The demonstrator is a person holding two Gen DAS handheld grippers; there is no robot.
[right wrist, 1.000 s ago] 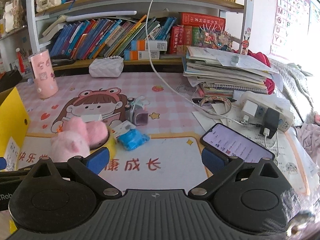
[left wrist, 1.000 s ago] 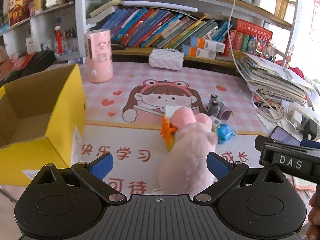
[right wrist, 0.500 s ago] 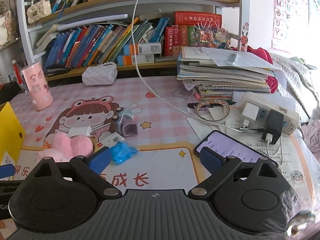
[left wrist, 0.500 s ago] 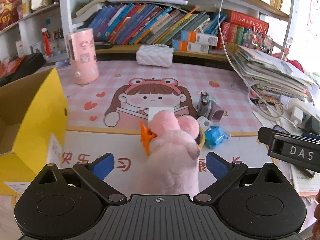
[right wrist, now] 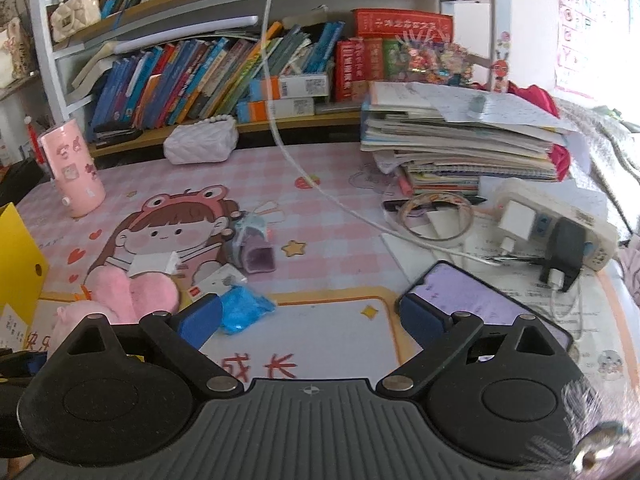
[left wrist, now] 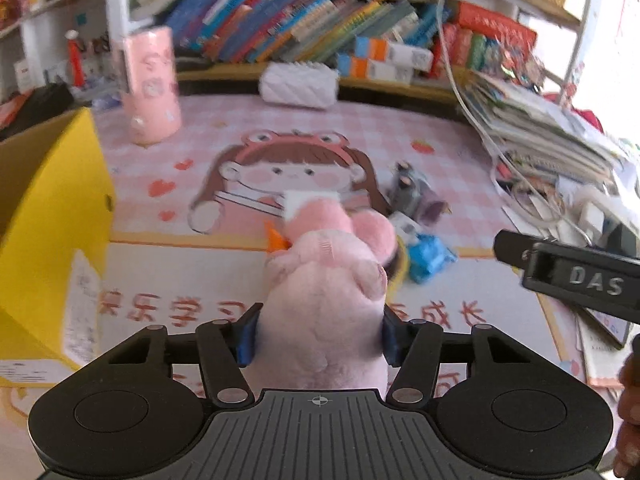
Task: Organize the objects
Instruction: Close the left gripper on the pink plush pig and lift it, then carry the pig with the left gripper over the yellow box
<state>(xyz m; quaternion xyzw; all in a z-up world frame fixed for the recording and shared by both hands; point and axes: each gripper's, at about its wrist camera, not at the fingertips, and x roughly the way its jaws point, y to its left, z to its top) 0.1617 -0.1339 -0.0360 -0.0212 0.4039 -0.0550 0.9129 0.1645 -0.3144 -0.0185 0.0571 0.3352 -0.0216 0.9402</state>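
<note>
My left gripper is shut on a pink plush toy; its blue pads squeeze the toy's body on both sides. The toy also shows at the left edge of the right wrist view. A yellow cardboard box stands open at the left. My right gripper is open and empty above the desk mat. On the mat beyond the toy lie a blue wrapper, a small white card, a white box and a grey-purple toy.
A pink cup and a white quilted bag stand at the back by the bookshelf. A stack of papers, a power strip, a tape ring and a phone crowd the right side.
My left gripper has closed its jaws on the pink plush toy, which lay between open fingers before. My right gripper has drifted slightly, staying open.
</note>
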